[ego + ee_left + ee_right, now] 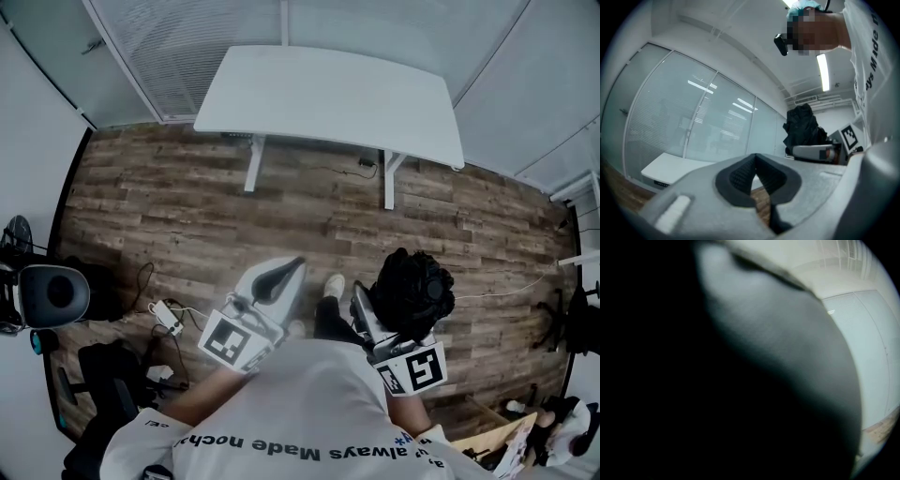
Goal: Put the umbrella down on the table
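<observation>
White table (328,94) on wood-plank floor (187,216); blinded glass walls (717,122); ceiling strip light (823,70)

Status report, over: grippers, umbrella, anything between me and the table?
Left gripper shut, empty. Right gripper clamps the folded black umbrella. White table ahead, open floor between.

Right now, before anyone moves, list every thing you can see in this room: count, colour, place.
table: one, white, at the far side of the floor
umbrella: one, black, folded, held above the floor
floor: one, brown wood planks
glass wall: pale panels with blinds, behind the table
power strip: one, white, on the floor at left, with cables
chairs: two, black, one at lower left, one at the right edge
cardboard box: one, brown, lower right
shirt: one, white with dark print, on the person
left gripper: one, grey, jaws together, nothing in them
right gripper: one, grey, closed on the umbrella
</observation>
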Tool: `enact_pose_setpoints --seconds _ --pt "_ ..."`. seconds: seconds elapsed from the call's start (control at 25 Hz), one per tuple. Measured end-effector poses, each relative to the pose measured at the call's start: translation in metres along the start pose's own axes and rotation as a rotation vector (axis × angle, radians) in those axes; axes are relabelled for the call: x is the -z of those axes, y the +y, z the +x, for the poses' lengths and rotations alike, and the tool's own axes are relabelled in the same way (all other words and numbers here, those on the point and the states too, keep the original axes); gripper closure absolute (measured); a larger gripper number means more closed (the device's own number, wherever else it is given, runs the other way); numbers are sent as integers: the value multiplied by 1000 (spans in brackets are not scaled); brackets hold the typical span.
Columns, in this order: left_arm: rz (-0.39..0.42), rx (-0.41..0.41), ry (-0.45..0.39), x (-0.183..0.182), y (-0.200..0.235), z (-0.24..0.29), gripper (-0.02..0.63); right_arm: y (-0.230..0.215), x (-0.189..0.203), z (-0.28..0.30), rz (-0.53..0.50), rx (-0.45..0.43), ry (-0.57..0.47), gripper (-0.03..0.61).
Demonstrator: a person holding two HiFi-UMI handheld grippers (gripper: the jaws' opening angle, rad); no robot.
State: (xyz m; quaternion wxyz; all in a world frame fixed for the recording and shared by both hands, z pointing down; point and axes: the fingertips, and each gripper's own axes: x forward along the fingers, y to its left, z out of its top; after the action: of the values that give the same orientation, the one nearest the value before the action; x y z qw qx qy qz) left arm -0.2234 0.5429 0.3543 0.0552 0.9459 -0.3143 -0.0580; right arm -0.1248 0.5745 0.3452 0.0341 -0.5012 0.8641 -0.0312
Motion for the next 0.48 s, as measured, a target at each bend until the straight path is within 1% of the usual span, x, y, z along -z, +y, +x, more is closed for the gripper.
enact_pose_setpoints --seconds 0.2,0.48 --pt "12 15 1 -1 15 56 611 -51 -5 22 -1 7 -13 341" --pt "25 23 8 -5 32 153 611 -145 -18 52 10 13 -17 341"
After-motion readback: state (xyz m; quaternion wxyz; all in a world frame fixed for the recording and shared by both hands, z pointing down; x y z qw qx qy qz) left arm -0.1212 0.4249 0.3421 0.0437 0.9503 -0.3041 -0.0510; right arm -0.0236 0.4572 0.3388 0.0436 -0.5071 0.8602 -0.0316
